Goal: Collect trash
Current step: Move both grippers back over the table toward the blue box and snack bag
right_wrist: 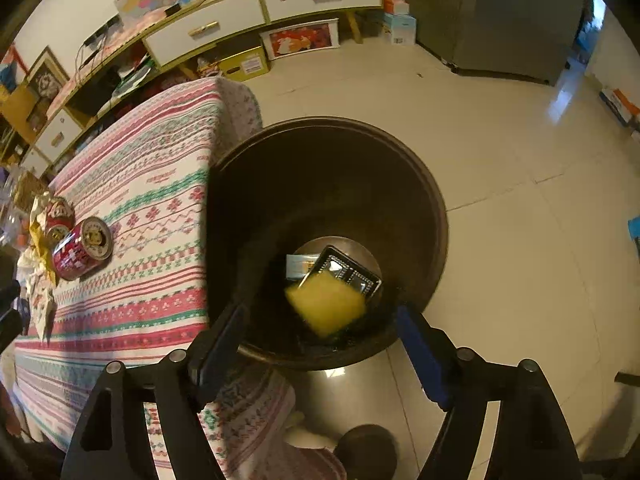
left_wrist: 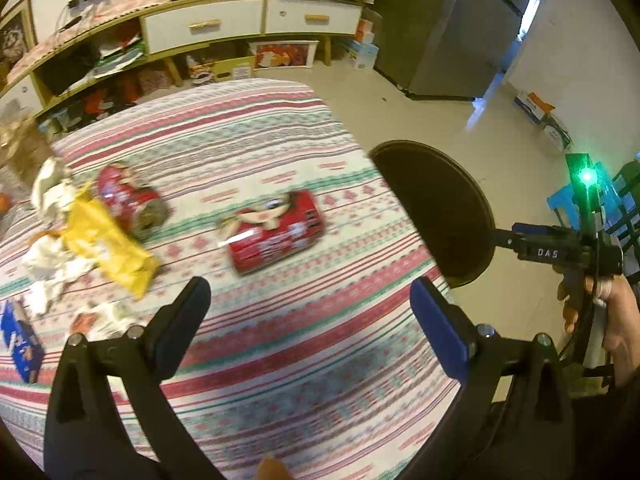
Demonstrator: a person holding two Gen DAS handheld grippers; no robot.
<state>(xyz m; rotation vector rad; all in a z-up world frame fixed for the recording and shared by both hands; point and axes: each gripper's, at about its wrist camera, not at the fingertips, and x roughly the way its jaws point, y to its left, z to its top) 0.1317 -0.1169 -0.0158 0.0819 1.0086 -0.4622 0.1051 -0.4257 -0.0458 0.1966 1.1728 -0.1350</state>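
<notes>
My left gripper [left_wrist: 312, 300] stands open over the striped tablecloth [left_wrist: 280, 360] with nothing between its fingers. Ahead of it lie a crushed red can [left_wrist: 276, 232], a second red can [left_wrist: 130, 200], a yellow wrapper [left_wrist: 108, 248] and crumpled white paper [left_wrist: 48, 264]. My right gripper [right_wrist: 320, 312] is open above the dark round bin [right_wrist: 432, 216]. A blurred yellow piece [right_wrist: 326, 304] shows between its fingers, with neither pad touching it. A black tray [right_wrist: 352, 276] and a pale blue carton [right_wrist: 298, 266] lie on the bin's bottom.
The bin [left_wrist: 436, 208] stands on the tiled floor against the table's right edge. A small blue box [left_wrist: 22, 344] lies at the table's near left. A hand [left_wrist: 616, 320] holds the right tool's black body [left_wrist: 552, 252]. A low cabinet [left_wrist: 208, 28] lines the far wall.
</notes>
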